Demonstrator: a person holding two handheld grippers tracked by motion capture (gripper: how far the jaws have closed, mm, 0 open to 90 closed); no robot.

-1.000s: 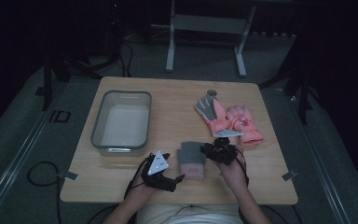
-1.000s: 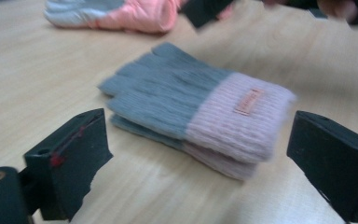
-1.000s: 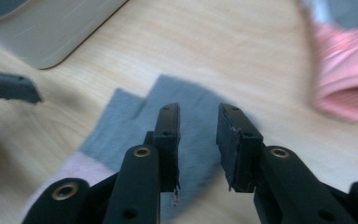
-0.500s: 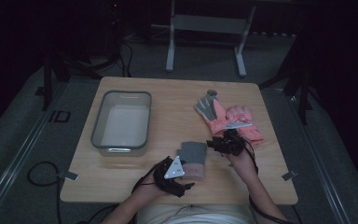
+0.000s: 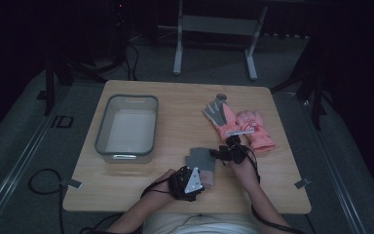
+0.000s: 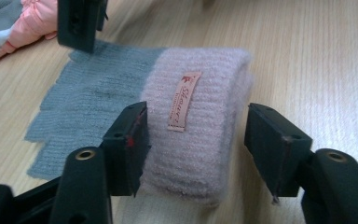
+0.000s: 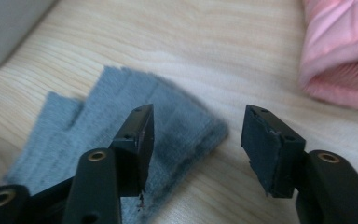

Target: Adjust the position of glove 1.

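Note:
A knit glove [image 5: 198,158], grey at the fingers with a pale pink cuff [image 6: 200,140], lies flat near the table's front edge. My left gripper [image 5: 200,178] straddles the cuff. Its jaws have just been closing; the left pad [image 6: 135,140] meets the cuff's side and the right pad [image 6: 270,144] stands just off it. My right gripper [image 5: 218,153] hovers low over the grey finger end [image 7: 121,116]. Its jaws have just been opening, and a corner of grey knit lies under the gap [image 7: 199,114] with nothing gripped. One right jaw [image 6: 79,23] shows in the left gripper view.
A grey plastic bin [image 5: 100,127] stands at the table's left. A pair of pink and grey padded gloves [image 5: 243,124] lies at the right, close behind my right gripper. A person's forearms come in over the front edge.
My left gripper has moved right, up to the glove's pink cuff. My right gripper has shifted a little away from the front edge, toward the grey finger end.

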